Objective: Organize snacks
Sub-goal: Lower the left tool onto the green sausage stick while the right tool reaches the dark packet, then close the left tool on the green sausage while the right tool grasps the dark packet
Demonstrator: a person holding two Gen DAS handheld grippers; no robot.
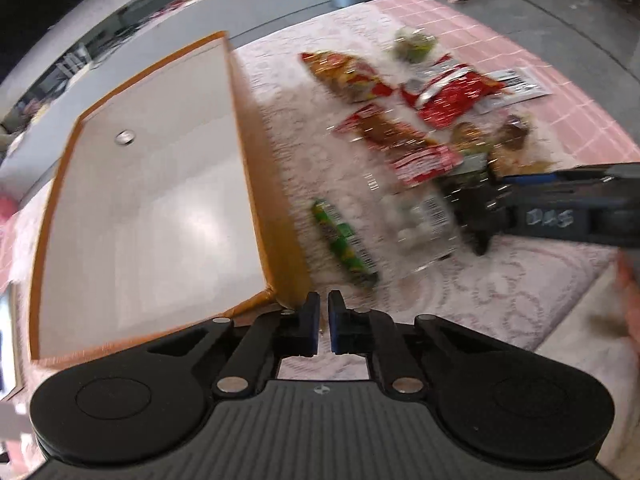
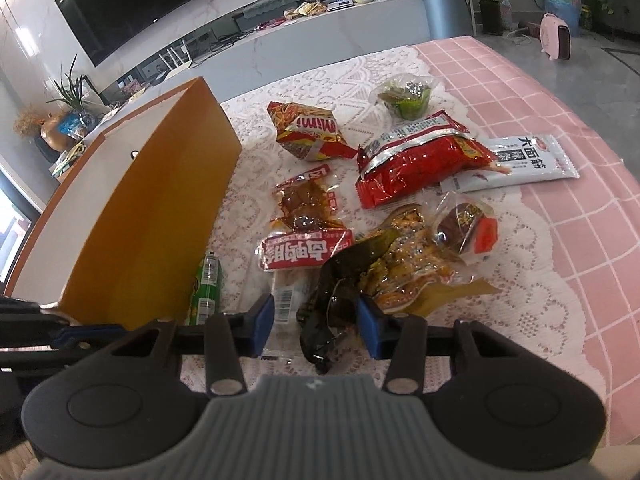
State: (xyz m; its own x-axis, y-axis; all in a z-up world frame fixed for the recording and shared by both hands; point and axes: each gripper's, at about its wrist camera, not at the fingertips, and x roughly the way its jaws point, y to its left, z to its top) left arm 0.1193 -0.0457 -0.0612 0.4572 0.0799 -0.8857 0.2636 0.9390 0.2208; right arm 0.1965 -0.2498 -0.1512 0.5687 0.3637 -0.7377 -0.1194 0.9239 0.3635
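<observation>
Left hand-held gripper point(image 1: 324, 322) closed | right hand-held gripper point(image 2: 316, 322) astride dark packet point(image 2: 326, 316)

Dark television point(image 2: 148, 4) far ahead-left of the claw, grey bin point(image 2: 446, 8) ahead beyond the table, pink heater point(image 2: 556, 36) far ahead-right, potted plant point(image 2: 72, 92) left.

The right gripper point(image 2: 316, 326) hangs over a lace cloth point(image 2: 520, 280), its blue pads standing apart around the near end of a dark crumpled packet point(image 2: 332, 312). Just left lies a green tube point(image 2: 206, 284) beside an orange box point(image 2: 160, 208). Farther off lie a big red bag point(image 2: 416, 164) and a white sachet point(image 2: 520, 164).
</observation>
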